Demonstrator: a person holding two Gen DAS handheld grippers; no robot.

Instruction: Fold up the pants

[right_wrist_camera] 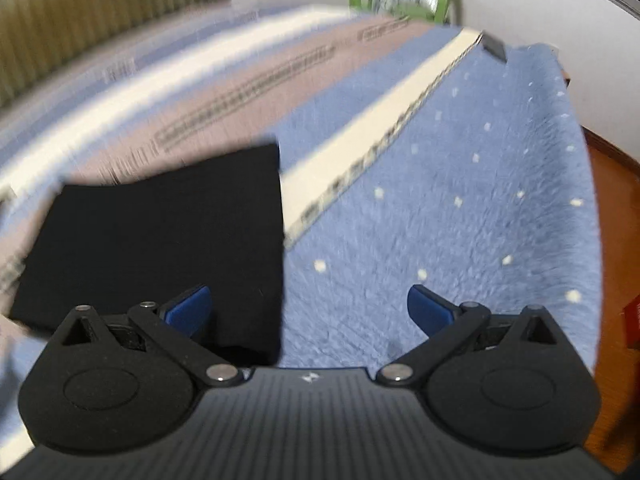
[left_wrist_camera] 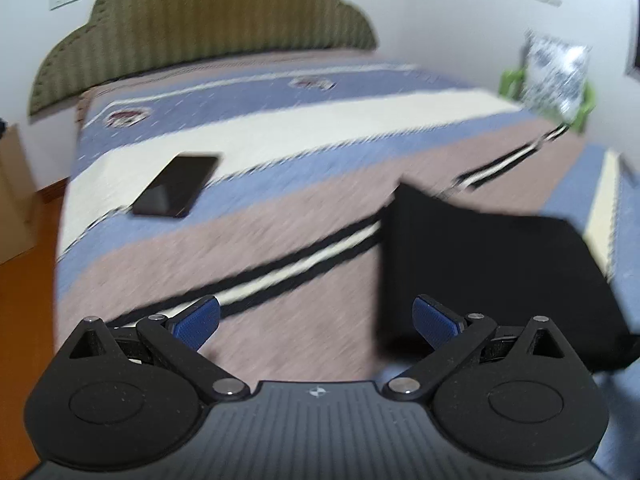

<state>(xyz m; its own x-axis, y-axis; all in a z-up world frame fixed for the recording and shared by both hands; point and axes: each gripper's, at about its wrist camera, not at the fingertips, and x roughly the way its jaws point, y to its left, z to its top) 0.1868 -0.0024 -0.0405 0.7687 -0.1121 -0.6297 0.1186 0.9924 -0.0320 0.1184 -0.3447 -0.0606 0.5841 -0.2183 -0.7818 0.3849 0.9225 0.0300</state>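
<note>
While both tools hang above the bed, the left gripper (left_wrist_camera: 316, 322) stands with its blue pads spread wide and nothing between them, and the black pants (left_wrist_camera: 480, 276) lie ahead and to its right, one pad overlapping the bundle's near left edge in that view. Seen from the right wrist camera, the same pants (right_wrist_camera: 160, 248) sit ahead and to the left of the right gripper (right_wrist_camera: 310, 310), which is likewise spread and empty, its left pad over the cloth's near corner. The garment thus lies between the two tools, about equally near to each, as a compact, squarish dark block with straight edges; judged from that shape, the folding looks largely done. Its long axis cannot be told through the blur. Beneath it runs a striped bed cover (left_wrist_camera: 280, 216) in blue, cream and dusty pink. A dark phone (left_wrist_camera: 176, 186) rests well apart to the left on the cream band. Beyond are an olive scalloped headboard (left_wrist_camera: 208, 20), white walls, a green chair (left_wrist_camera: 584, 104) and wood flooring (left_wrist_camera: 24, 320).
</note>
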